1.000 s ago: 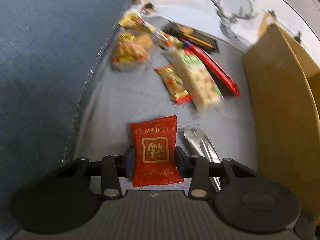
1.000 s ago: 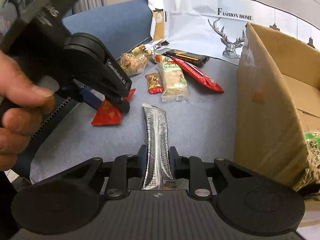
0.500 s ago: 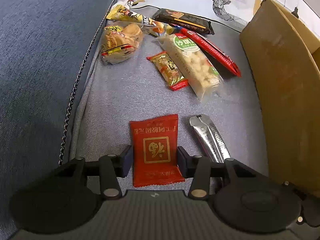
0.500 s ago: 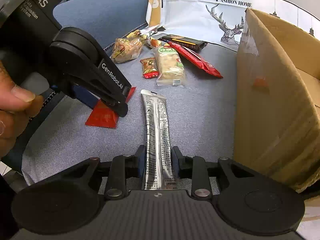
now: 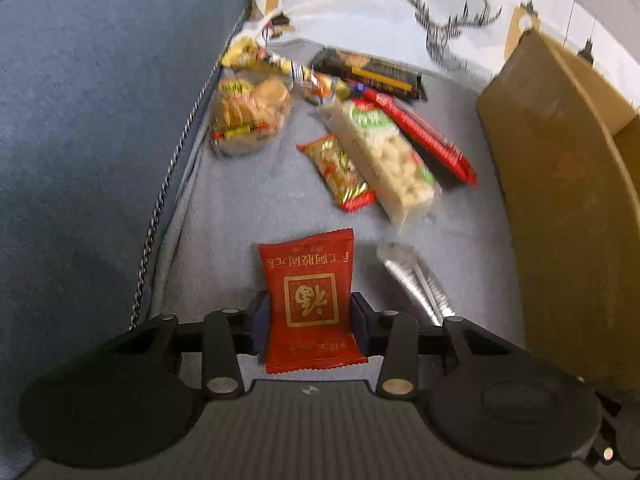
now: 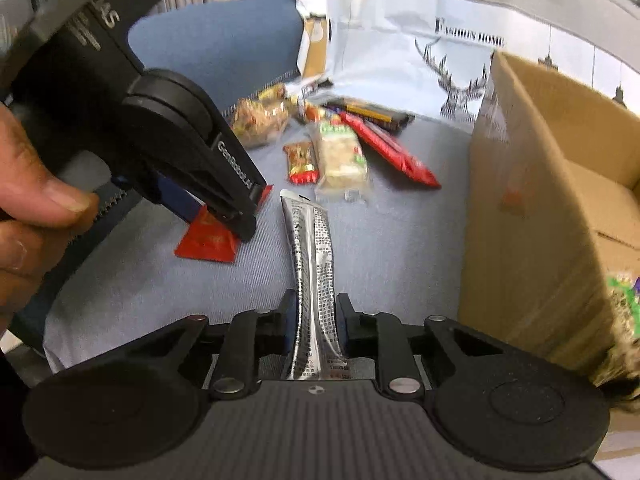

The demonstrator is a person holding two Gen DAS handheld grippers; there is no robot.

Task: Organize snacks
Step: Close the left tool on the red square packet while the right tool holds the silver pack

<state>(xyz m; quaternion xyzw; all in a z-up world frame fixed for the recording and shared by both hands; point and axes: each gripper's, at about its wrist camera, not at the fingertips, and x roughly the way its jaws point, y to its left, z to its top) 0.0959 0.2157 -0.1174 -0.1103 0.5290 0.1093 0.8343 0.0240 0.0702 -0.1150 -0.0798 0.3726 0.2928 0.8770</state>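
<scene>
My left gripper [image 5: 308, 320] is shut on a red square snack packet [image 5: 310, 280] with gold print, held above the grey cushion. My right gripper [image 6: 316, 320] is shut on a long silver snack stick [image 6: 312, 256]. In the right wrist view the left gripper [image 6: 240, 220] is at the left, a hand around it, with the red packet [image 6: 208, 236] in its jaws. The silver stick [image 5: 416, 280] also shows in the left wrist view. An open cardboard box [image 6: 552, 208] stands at the right.
Several snacks lie at the back of the cushion: a clear cracker bag [image 5: 248, 116], a small red-gold packet [image 5: 340, 172], a pale puffed bar [image 5: 384, 156], a long red packet [image 5: 424, 136], a dark bar [image 5: 372, 72]. A blue sofa arm [image 5: 100, 120] rises at the left.
Both grippers keep their packets. The views shifted slightly and blurred; the cardboard box sits a little closer in the right wrist view.
</scene>
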